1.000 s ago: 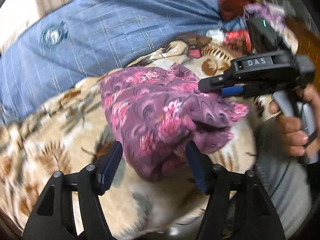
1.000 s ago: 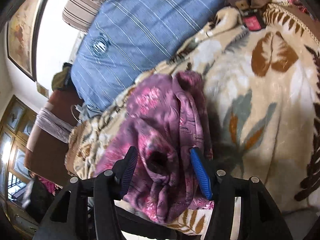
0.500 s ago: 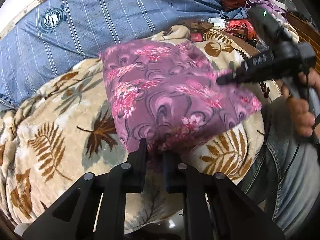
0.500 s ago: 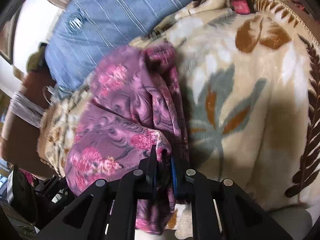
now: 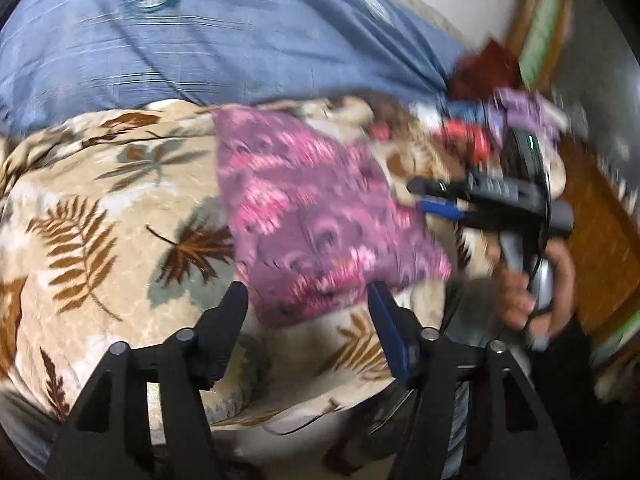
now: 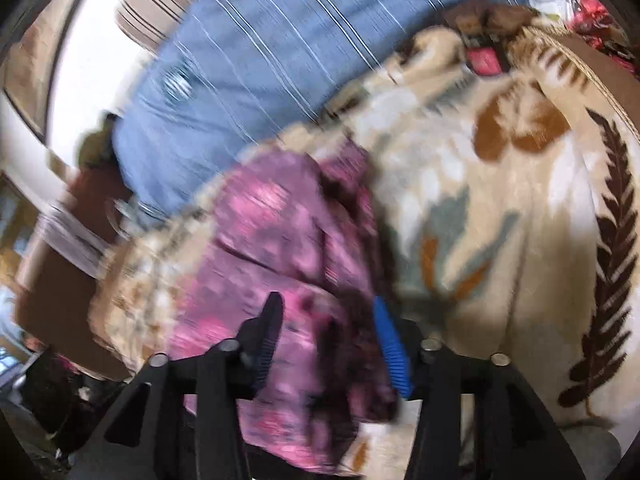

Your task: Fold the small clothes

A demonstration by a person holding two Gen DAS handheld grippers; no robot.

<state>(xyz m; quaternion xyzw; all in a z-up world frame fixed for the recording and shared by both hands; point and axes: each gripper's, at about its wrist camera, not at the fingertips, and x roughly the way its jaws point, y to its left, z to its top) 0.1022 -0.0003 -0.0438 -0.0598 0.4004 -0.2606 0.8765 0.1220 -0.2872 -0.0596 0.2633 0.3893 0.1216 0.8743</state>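
Purple floral garment lies folded flat on the leaf-print blanket, near edge between the left hand-held gripper fingers. Half a sec ago both hand-held grippers were clamped on its hem; now both sets of jaws are opening, pads off the cloth. Right hand-held gripper straddles the garment's bunched edge. Both views blurred; clutter behind is hard to make out. Blue striped cloth beyond.

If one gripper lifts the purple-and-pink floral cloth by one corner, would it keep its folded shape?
Probably not. The purple-and-pink floral cloth looks thin and floppy, draping over the beige leaf-print blanket. Its loose folds suggest layers would likely fall open. It seems light, and the plush blanket may drag on it.
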